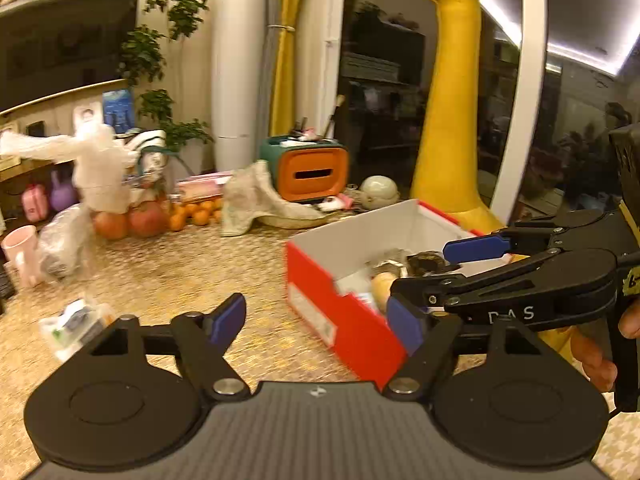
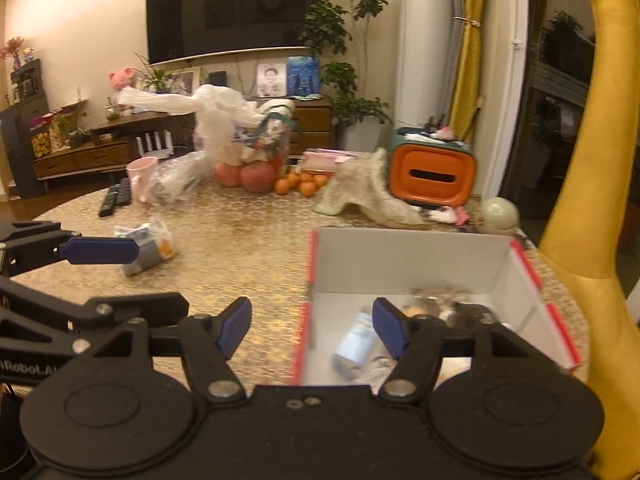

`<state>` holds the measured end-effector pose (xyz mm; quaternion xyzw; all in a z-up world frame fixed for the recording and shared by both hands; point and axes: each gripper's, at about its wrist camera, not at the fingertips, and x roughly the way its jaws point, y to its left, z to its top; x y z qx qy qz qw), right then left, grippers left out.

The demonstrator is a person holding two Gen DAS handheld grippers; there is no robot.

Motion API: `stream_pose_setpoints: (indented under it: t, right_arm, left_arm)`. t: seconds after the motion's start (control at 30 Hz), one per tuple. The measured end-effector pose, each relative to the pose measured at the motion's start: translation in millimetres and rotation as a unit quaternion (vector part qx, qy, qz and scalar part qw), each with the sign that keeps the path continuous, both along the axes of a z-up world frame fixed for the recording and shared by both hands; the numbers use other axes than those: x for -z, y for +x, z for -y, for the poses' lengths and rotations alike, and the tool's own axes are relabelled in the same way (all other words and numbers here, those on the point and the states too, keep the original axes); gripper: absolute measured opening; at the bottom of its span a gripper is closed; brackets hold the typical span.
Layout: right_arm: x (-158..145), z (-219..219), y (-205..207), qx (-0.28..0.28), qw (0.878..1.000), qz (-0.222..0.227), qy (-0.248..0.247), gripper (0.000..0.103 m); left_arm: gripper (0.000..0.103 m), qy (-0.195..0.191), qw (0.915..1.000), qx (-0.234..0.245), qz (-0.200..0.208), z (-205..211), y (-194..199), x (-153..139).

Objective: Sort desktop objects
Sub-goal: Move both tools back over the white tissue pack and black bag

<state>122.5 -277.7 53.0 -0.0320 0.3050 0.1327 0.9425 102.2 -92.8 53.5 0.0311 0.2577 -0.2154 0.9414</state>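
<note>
On the speckled table [image 2: 248, 240] — red box [image 2: 520, 264] under the right hand-held gripper [image 2: 312, 330], spread wide, empty.

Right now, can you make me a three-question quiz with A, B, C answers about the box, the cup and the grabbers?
1. Where does the light blue pack lie?
A. Inside the red box
B. Under the pink cup
C. On top of the orange tissue box

2. What colour is the cup beside the remote controls?
A. Green
B. Pink
C. Black

3. How are the right gripper's fingers?
A. Shut on an orange
B. Shut on the cup
C. Open, holding nothing

Answers:
1. A: the light blue pack rests on the white floor of the red box.
2. B: the pink cup stands by the remote controls.
3. C: the right gripper shows a wide empty gap between its blue pads.
</note>
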Motion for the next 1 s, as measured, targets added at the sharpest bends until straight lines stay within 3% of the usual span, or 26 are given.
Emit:
stream_pose_setpoints:
  t: [0.2, 0.6, 1.0]
  right_arm:
    - [7.2, -37.6, 4.7, -0.033, 0.999, 0.005, 0.009, 0.075]
    - [18.8, -88.2, 30.5, -0.068, 0.998, 0.0, 0.01, 0.081]
    - [35.2, -135.9, 69.5, -0.102, 0.995, -0.009, 0.005, 0.084]
  left_arm:
    - [0.085, 0.009, 0.9996, -0.028, 0.005, -36.9, -11.9, 10.2]
    - [0.086, 0.026, 0.9952, -0.093, 0.014, -95.6, -9.5, 30.6]
    - [0.086, 0.022, 0.9888, -0.147, -0.011, -143.3, 14.9, 63.8]
